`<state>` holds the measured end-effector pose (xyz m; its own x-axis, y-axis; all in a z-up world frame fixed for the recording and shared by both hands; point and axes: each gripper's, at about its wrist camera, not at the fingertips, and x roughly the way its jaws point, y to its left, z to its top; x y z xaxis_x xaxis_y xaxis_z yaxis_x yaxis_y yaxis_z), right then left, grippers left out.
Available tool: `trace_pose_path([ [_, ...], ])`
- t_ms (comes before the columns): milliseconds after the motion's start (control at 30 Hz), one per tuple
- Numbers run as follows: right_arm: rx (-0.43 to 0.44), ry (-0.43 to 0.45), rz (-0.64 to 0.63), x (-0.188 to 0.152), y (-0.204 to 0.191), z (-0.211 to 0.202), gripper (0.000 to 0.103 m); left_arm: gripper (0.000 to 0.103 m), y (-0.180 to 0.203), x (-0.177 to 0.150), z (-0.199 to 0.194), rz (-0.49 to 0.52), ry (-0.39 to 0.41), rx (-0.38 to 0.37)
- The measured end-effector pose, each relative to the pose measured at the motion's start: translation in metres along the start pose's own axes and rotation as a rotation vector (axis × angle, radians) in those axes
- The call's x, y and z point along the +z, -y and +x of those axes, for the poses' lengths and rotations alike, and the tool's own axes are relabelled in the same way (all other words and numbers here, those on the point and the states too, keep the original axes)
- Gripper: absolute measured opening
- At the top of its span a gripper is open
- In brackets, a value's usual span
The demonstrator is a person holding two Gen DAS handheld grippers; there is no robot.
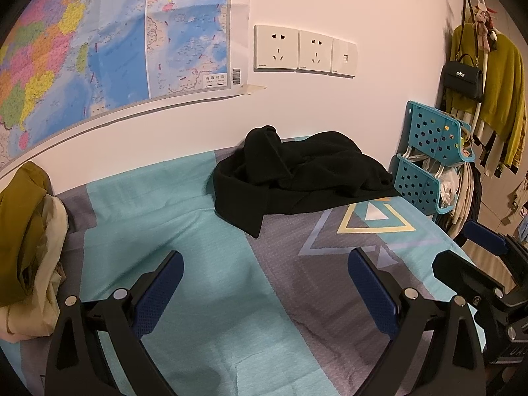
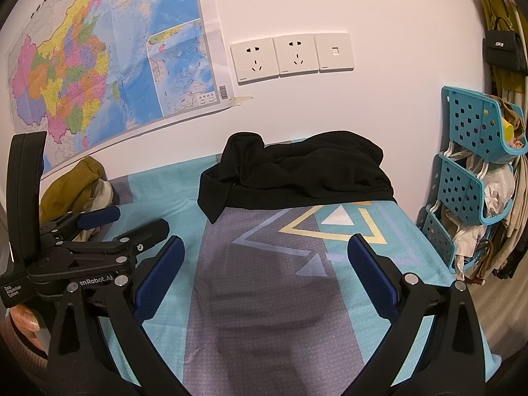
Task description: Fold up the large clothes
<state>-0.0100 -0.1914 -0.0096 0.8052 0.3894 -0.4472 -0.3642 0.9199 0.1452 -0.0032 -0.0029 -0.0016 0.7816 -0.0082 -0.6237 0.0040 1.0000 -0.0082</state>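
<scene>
A bed sheet (image 2: 158, 191) in teal and grey, printed with yellow, white and lilac triangles, covers the bed. A crumpled black garment (image 2: 297, 175) lies directly on it at 12 o'clock in both wrist views, against the wall, one sleeve trailing toward 10 o'clock. A heap of mustard and cream clothes (image 1: 29, 250) sits on the sheet at 9 o'clock in the left wrist view, well apart from the black garment

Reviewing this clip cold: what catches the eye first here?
A crumpled black garment heaped at the far end of the bed, against the wall. Above it to the left hangs a colourful map. Both grippers, left and right, hover open and empty over the teal-and-grey sheet.
</scene>
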Motion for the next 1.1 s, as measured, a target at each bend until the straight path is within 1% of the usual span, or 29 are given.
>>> trace_pose_path([
  [67,-0.002,0.0,0.001,0.0,0.0,0.0,0.098,0.096,0.001,0.0,-0.001,0.005,0.005,0.003],
  [100,-0.002,-0.003,0.001,0.0,0.0,0.001,0.098,0.096,0.003,0.001,0.0,0.017,0.022,0.014],
  [167,0.0,-0.003,0.001,0.001,0.0,0.0,0.098,0.096,0.003,0.001,0.0,0.021,0.015,0.015],
  [267,0.001,-0.003,0.0,0.002,0.001,0.0,0.098,0.096,0.004,0.002,0.001,0.024,0.035,0.022],
  [333,0.001,-0.007,-0.001,0.002,0.001,0.001,0.098,0.096,0.004,0.003,0.001,0.017,0.039,0.019],
  [367,0.001,-0.007,-0.001,0.002,0.001,0.002,0.098,0.096,0.002,0.004,0.002,-0.018,0.043,-0.008],
  [433,0.004,-0.01,-0.002,0.003,0.001,0.003,0.098,0.096,0.002,0.004,0.002,-0.032,0.061,-0.017],
  [500,0.002,-0.009,-0.005,0.003,0.002,0.004,0.098,0.096,0.002,0.005,0.004,-0.043,0.049,-0.03],
  [533,0.004,-0.013,-0.01,0.004,0.003,0.005,0.098,0.096,0.0,0.005,0.005,-0.064,0.035,-0.047],
  [600,0.009,-0.015,-0.017,0.005,0.005,0.009,0.098,0.096,-0.002,0.006,0.009,-0.071,0.019,-0.049],
  [633,0.014,-0.02,-0.026,0.008,0.006,0.012,0.098,0.096,-0.004,0.006,0.011,-0.077,0.027,-0.051],
  [700,0.015,-0.026,-0.059,0.014,0.008,0.021,0.098,0.096,-0.008,0.008,0.018,-0.064,0.02,-0.021],
  [800,0.0,-0.04,-0.129,0.031,0.015,0.045,0.098,0.096,-0.018,0.012,0.03,-0.083,0.01,-0.005],
  [833,-0.007,-0.058,-0.149,0.04,0.019,0.059,0.098,0.096,-0.021,0.014,0.034,-0.07,0.026,0.015],
  [967,-0.01,-0.099,-0.222,0.068,0.03,0.108,0.097,0.096,-0.035,0.021,0.054,-0.096,0.014,0.042],
  [1000,-0.015,-0.112,-0.244,0.075,0.032,0.12,0.097,0.096,-0.037,0.021,0.059,-0.104,-0.017,0.047],
  [1100,-0.005,-0.151,-0.289,0.098,0.037,0.164,0.097,0.096,-0.045,0.025,0.075,-0.109,-0.038,0.072],
])
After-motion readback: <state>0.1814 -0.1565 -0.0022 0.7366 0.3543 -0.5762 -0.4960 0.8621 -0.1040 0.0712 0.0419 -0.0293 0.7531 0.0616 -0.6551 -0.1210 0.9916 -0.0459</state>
